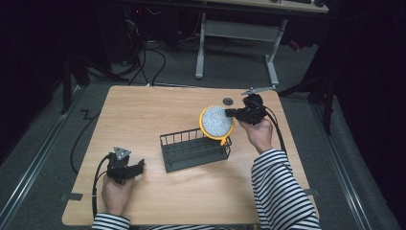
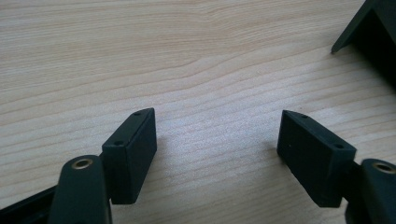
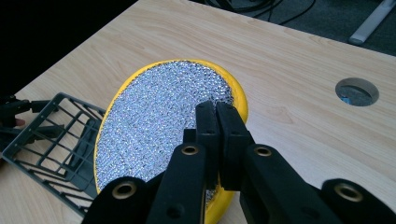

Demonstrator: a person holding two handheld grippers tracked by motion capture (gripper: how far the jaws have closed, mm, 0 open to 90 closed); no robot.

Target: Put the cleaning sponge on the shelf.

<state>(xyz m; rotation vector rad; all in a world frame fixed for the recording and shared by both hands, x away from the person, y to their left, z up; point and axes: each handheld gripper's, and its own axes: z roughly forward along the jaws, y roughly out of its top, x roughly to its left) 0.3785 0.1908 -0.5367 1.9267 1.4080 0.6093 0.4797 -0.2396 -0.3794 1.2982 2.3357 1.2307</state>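
We had a big wooden table (image 1: 143, 110) with a dark wire rack (image 1: 194, 149) in the middle. Our right gripper (image 1: 231, 113) pinched the yellow plate's (image 1: 216, 122) rim tight, holding it tilted just above the rack's right end. Our left gripper (image 2: 217, 140) rested wide open, holding nothing. Next, we thought, the plate needed lowering into a slot.

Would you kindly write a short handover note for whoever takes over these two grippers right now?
Right gripper: shut on the rim of the yellow plate, held tilted above the right end of the dark wire rack.
Left gripper: open, nothing between the jaws, low over the wooden table left of the rack.
Done: plate picked up and brought to the rack.
Left: probably lower the plate into the rack and release.
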